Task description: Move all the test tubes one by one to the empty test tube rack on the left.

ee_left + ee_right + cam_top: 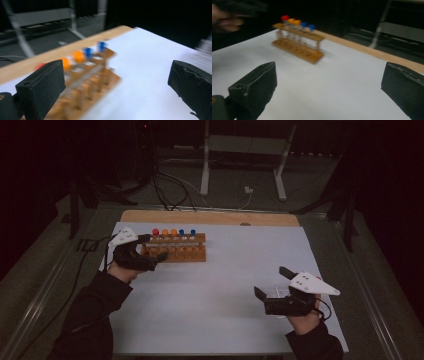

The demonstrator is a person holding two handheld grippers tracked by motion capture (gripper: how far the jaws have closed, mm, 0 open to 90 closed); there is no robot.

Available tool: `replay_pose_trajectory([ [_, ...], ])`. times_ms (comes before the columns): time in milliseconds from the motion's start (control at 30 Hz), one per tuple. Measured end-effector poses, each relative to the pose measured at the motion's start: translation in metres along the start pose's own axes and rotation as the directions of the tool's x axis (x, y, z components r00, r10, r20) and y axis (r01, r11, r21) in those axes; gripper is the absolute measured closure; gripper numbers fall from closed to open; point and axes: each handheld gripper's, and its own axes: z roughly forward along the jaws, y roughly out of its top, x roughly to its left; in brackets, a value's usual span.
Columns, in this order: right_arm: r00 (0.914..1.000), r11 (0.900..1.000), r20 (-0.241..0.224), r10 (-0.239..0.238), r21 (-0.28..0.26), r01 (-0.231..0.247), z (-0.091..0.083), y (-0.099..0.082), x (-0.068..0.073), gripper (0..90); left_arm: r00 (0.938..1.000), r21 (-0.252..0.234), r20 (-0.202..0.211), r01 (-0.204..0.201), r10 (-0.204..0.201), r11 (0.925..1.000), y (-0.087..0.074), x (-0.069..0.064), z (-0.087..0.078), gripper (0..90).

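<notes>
A white table (210, 290) carries a wooden rack (175, 247) near its far left corner, with a row of capped tubes (173, 234) standing upright in it: one red, two orange, two blue. The left gripper (152, 247) sits just beside the rack's left end, jaws spread wide with nothing between them. The right gripper (272, 282), well apart at the near right, also gapes wide and empty.

A lab bench – wooden test-tube rack (175, 246), colour-capped tubes (173, 233), cables on the floor (170, 190).
</notes>
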Motion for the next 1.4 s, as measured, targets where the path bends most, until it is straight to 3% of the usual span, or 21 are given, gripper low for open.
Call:
replay_pose_trajectory([
  [133,0.9941,0.9997,0.106,0.022,0.005,-0.023,-0.015,-0.004,-0.02,0.0,0.9977,0.001,0.064,-0.02,0.02,0.9998,-0.006,-0.018,-0.004,0.9],
  [233,0.9844,0.9989,0.169,0.048,-0.002,-0.048,-0.028,-0.009,-0.036,0.0,0.9957,-0.001,0.089,-0.027,0.027,0.9996,-0.01,-0.028,-0.006,0.9],
  [433,0.951,0.9935,0.291,0.105,0.013,-0.113,-0.046,-0.025,-0.068,0.0,0.9901,0.005,0.132,-0.05,0.049,0.9987,-0.019,-0.044,-0.006,0.9],
  [767,0.9108,0.9728,0.374,0.174,0.079,-0.218,-0.051,-0.059,-0.095,6.6,0.9837,0.005,0.165,-0.074,0.072,0.9973,-0.023,-0.056,-0.006,0.9],
  [967,0.9032,0.9577,0.392,0.174,0.146,-0.248,-0.041,-0.073,-0.1,17.1,0.9831,0.012,0.168,-0.076,0.073,0.9971,-0.024,-0.058,-0.006,0.9],
  [1067,0.9066,0.9524,0.382,0.179,0.164,-0.257,-0.038,-0.076,-0.102,28.7,0.9834,0.015,0.168,-0.073,0.07,0.9972,-0.025,-0.057,-0.005,0.9],
  [1267,0.8972,0.9398,0.397,0.193,0.188,-0.286,-0.032,-0.081,-0.105,49.9,0.9838,0.027,0.167,-0.069,0.064,0.9972,-0.027,-0.057,-0.003,1.0],
  [1400,0.8984,0.937,0.401,0.178,0.209,-0.28,-0.03,-0.082,-0.107,60.7,0.9834,0.033,0.17,-0.071,0.064,0.997,-0.028,-0.057,-0.001,0.9],
])
